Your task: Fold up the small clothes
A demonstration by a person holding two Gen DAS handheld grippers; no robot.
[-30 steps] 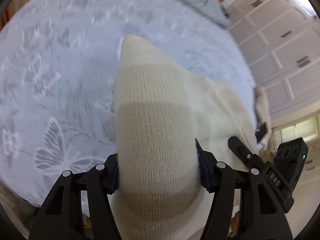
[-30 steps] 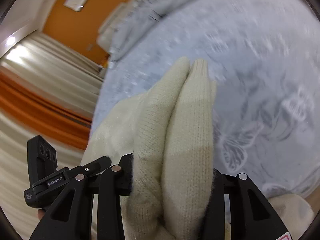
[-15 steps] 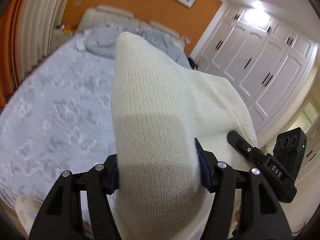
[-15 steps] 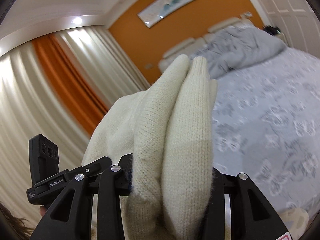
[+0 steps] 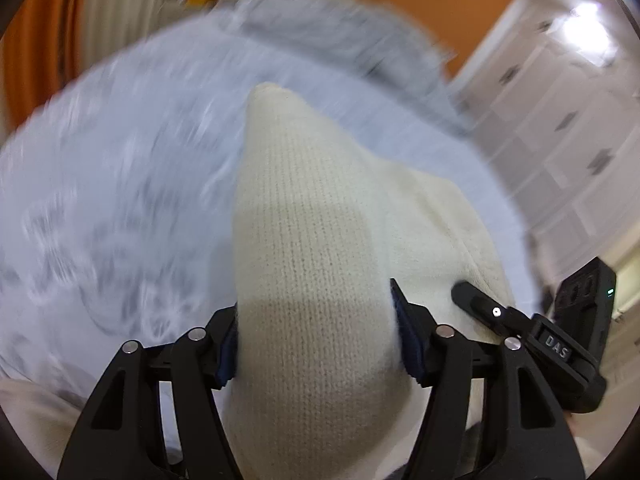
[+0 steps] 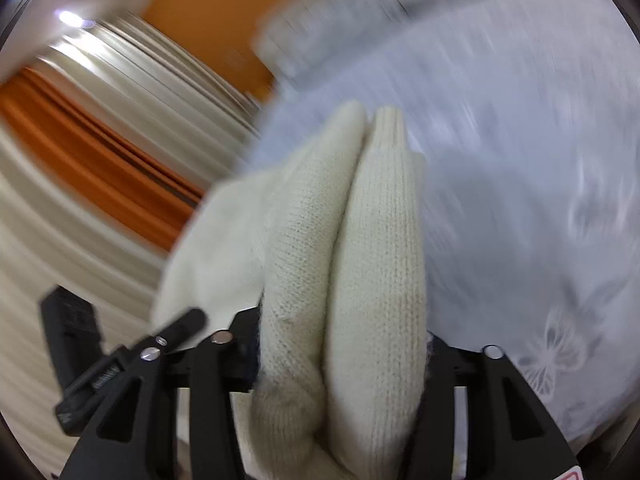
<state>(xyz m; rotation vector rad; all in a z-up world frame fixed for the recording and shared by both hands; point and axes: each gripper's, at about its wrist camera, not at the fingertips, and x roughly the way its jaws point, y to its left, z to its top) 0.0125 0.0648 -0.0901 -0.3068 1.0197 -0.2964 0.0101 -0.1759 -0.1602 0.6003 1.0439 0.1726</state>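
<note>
A cream knitted garment [image 5: 304, 200] hangs bunched between the pads of my left gripper [image 5: 316, 320], which is shut on a thick fold of it. The same garment [image 6: 360, 220] shows in the right wrist view as two rolled folds side by side between the jaws of my right gripper [image 6: 344, 344]. Those jaws are opening, and the knit still fills the gap and touches both pads. Cloth spans between the two grippers above the bed cover [image 5: 120, 200]. The lower part of the garment is hidden under the grippers.
The bed has a pale grey butterfly-print cover [image 6: 520, 160] with a crumpled grey duvet [image 5: 340, 40] at its head. White wardrobe doors [image 5: 560, 140] stand to the right, orange and cream curtains [image 6: 100, 160] to the left. Both views are blurred by motion.
Both views swung up toward the headboard and wall, then back down toward the bed cover. The cream garment stays between both pairs of jaws throughout.
</note>
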